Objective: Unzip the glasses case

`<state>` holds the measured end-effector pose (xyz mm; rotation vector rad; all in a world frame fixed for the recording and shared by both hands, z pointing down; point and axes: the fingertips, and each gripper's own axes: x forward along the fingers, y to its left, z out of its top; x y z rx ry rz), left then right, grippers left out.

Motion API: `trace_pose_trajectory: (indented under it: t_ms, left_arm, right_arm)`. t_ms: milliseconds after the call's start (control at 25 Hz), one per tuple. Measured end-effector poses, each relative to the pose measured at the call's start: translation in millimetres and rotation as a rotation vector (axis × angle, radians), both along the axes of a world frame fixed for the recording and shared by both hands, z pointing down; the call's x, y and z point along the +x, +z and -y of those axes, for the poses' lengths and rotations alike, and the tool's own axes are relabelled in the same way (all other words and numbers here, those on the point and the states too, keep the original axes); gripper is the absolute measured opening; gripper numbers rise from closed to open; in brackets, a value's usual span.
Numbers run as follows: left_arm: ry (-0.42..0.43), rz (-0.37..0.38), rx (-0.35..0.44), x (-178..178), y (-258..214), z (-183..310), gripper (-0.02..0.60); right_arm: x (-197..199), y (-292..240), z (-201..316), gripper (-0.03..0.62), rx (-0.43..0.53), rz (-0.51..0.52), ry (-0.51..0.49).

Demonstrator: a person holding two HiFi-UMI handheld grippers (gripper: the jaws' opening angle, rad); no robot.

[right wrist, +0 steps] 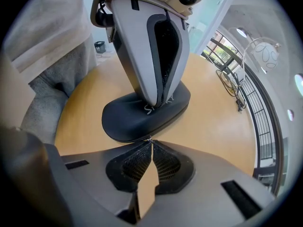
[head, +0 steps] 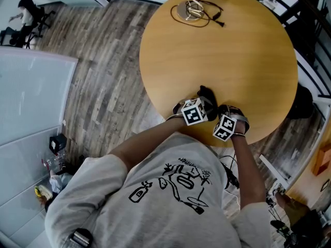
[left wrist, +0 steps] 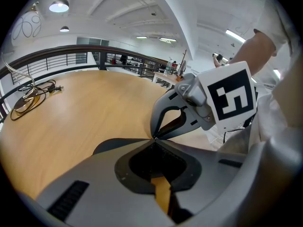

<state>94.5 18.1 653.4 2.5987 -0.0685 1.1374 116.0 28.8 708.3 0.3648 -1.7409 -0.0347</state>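
1. The black glasses case (right wrist: 137,122) lies on the round wooden bench (head: 222,50), near the edge beside the person.
2. The left claw (left wrist: 155,138) is closed, with its tips on top of the case.
3. The right claw (right wrist: 150,139) is also closed, with its tips at the case's rim.

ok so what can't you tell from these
zip pull: too small; in the right gripper view the right hand-held gripper's shut tips cover the glasses case rim there.
head view: case mostly hidden under both marker cubes.
left gripper view: the left hand-held gripper's own body covers most of it.
how far it is unzipped: zip line unclear in every view.
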Motion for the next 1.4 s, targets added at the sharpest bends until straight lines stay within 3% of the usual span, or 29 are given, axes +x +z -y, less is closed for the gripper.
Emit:
trace_pose_trajectory:
  t_ms: [1400]
  left_arm:
    - [-0.018,-0.002,-0.011,0.5,-0.9,2.1,0.006]
  right_arm:
    - [-7.6,-0.2,28.4,0.029,0.012,0.014,-0.05]
